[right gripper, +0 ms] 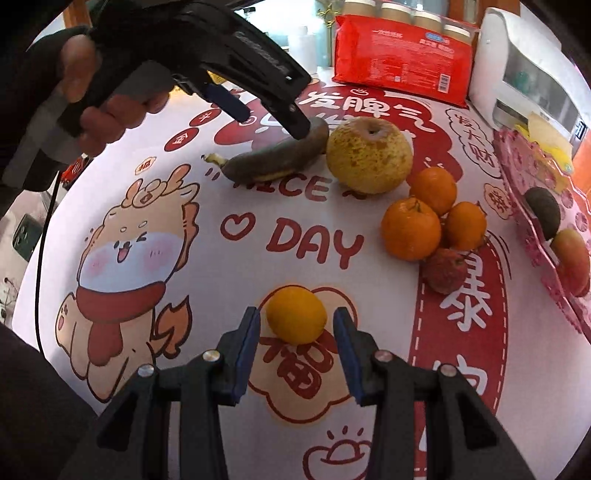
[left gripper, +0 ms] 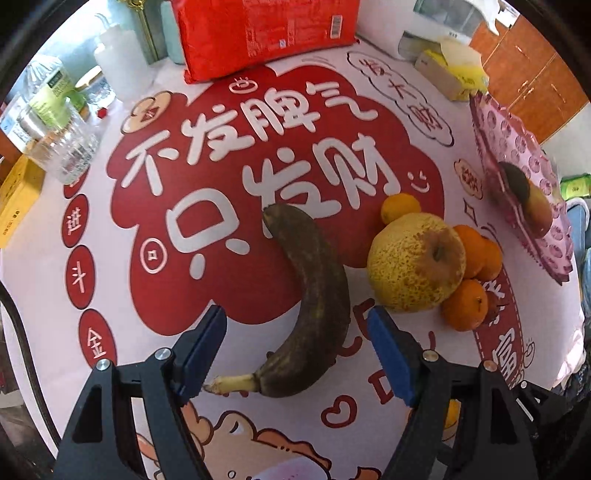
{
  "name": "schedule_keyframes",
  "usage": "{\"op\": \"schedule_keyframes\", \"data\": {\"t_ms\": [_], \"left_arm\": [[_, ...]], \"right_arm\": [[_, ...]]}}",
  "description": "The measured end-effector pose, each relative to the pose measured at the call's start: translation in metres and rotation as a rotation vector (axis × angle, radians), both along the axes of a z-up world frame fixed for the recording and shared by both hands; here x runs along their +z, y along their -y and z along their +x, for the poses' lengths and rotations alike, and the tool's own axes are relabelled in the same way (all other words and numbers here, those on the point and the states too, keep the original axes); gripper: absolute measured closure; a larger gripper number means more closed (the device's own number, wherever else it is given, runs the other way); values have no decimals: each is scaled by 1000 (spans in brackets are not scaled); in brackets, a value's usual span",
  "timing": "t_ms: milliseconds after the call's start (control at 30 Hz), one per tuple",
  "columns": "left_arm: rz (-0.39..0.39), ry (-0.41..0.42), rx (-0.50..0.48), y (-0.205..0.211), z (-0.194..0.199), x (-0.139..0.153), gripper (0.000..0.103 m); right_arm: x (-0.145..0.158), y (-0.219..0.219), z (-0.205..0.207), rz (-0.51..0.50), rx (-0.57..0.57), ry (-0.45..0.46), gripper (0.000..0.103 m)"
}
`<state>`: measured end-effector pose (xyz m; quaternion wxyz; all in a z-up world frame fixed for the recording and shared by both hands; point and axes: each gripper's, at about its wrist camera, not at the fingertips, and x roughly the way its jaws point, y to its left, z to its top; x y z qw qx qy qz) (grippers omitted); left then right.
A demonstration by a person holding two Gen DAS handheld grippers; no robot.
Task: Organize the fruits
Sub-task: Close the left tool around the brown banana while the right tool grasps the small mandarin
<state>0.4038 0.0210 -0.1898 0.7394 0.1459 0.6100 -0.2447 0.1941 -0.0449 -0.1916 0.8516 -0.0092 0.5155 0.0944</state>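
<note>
A dark overripe banana (left gripper: 314,291) lies on the tablecloth between the open jaws of my left gripper (left gripper: 297,325); it also shows in the right wrist view (right gripper: 273,158). Beside it are a yellow spotted pear (left gripper: 415,262) (right gripper: 369,155), several oranges (left gripper: 465,304) (right gripper: 410,229) and a red lychee (right gripper: 445,271). My right gripper (right gripper: 297,325) is open around a small yellow-orange citrus (right gripper: 295,314), not touching it. A pink patterned plate (left gripper: 517,166) (right gripper: 532,218) at the right holds a dark fruit (right gripper: 543,212) and a red apple (right gripper: 570,260).
A red package (left gripper: 258,33) stands at the back. Clear plastic bottles (left gripper: 62,140) and a yellow box (left gripper: 16,195) stand at the left. A yellow tissue box (left gripper: 450,74) and a white appliance (right gripper: 528,66) sit at the back right.
</note>
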Motion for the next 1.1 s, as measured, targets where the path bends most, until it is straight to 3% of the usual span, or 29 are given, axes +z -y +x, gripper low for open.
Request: {"op": "schedule_keyframes", "data": {"t_ms": [267,600,900,1100], "left_arm": [[37,-25,-30,2,3,-23,26],[63,17,-71,14,1,-36,28],[36,74,-98,24,-3,-32,41],[-15,81,-116,28,-7,-26,62]], "right_arm": [[-3,-6,5,-17,22,20,62],[-9,-9,10,-18,13,12,62],[-12,-7,11,-19,-2,12,68],[-12,-7,12,-11,-8,10,68]]}}
